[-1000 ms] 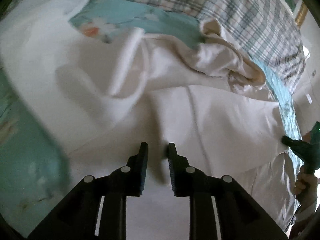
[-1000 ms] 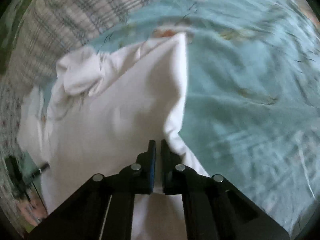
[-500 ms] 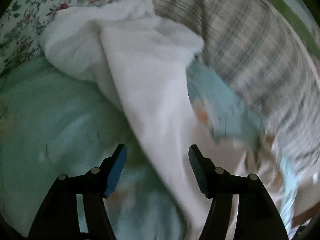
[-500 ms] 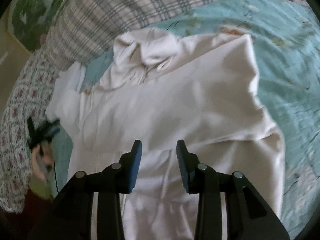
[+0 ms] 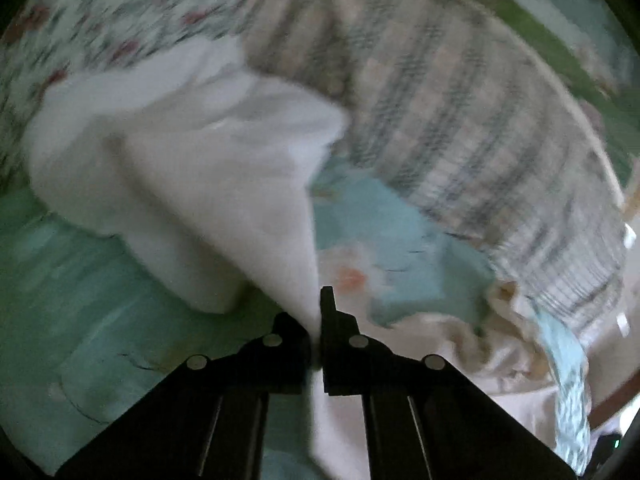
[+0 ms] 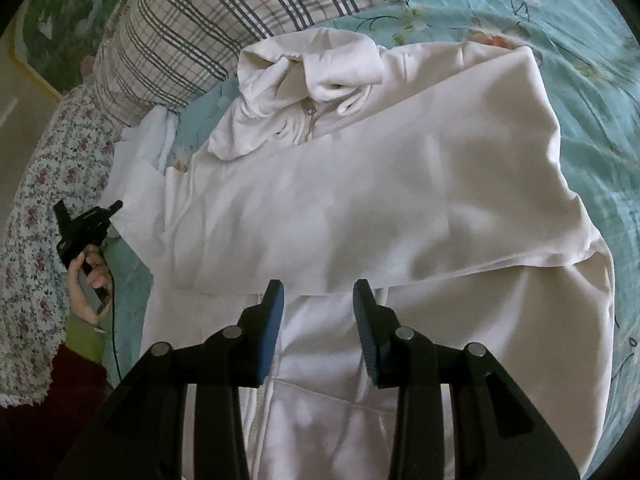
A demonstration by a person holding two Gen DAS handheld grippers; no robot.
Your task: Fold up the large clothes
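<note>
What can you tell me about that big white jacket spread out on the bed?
The white jacket looks like soft, smooth fabric, with a zip at the neck and a rumpled hood or collar bunched at the top. It lies flat on the teal floral bedspread, one sleeve folded across its front. The left gripper is shut on the other sleeve's end. The right gripper hangs open above it; whether it touches cannot be told.
</note>
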